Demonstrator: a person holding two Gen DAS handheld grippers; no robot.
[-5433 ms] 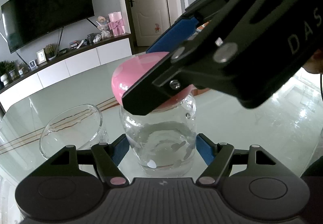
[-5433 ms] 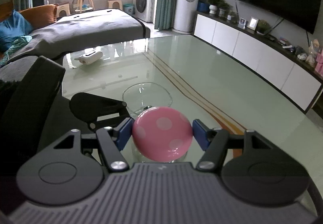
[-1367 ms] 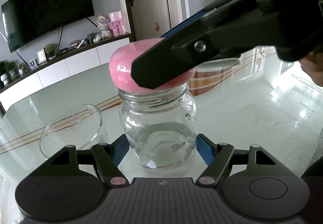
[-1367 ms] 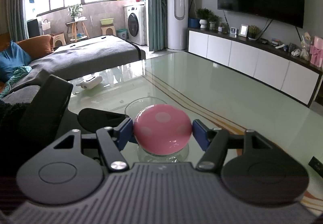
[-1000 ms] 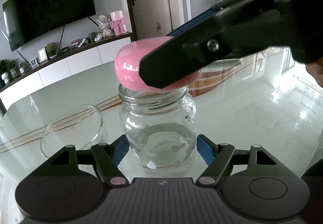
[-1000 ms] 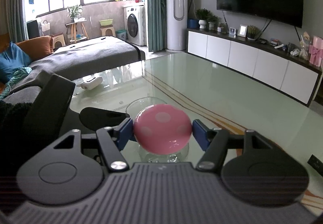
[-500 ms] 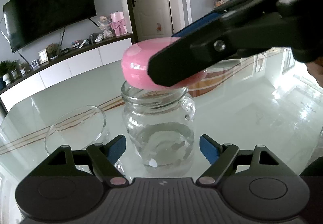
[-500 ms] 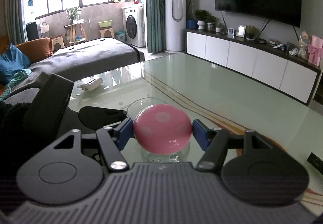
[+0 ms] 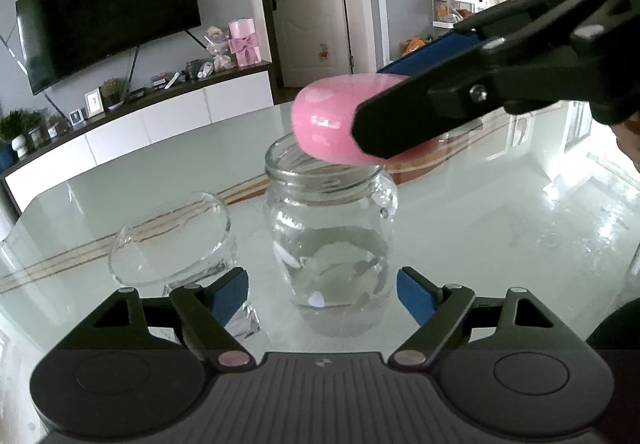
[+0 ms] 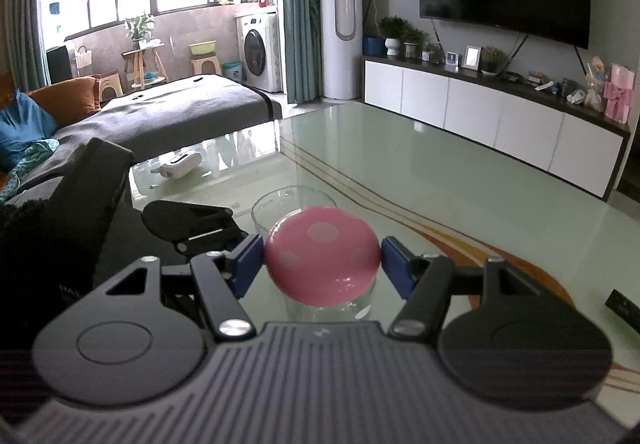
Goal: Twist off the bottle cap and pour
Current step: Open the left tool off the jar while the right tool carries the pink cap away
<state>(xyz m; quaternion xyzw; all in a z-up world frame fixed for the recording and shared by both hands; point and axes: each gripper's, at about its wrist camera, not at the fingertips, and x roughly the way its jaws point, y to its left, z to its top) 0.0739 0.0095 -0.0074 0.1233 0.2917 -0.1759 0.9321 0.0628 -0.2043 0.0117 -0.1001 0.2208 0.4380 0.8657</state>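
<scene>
Now at cap-off: right gripper (image 10: 322,264) jaws clamp the pink cap (image 9: 324,126), lifted just above the jar (image 9: 332,244) mouth; left gripper (image 9: 322,296) jaws spread clear of the jar on the counter (image 9: 500,212); next, park cap, regrip jar, pour into glass bowl (image 9: 172,240).

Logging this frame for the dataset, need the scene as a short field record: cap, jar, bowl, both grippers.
cap: round pink polka-dot cap, lifted off, tilted over the jar mouth
jar: clear glass jar, open, upright on the glass table, some water inside
bowl: clear glass bowl, beside the jar
left gripper: open, pads apart from the jar
right gripper: shut on the cap
</scene>
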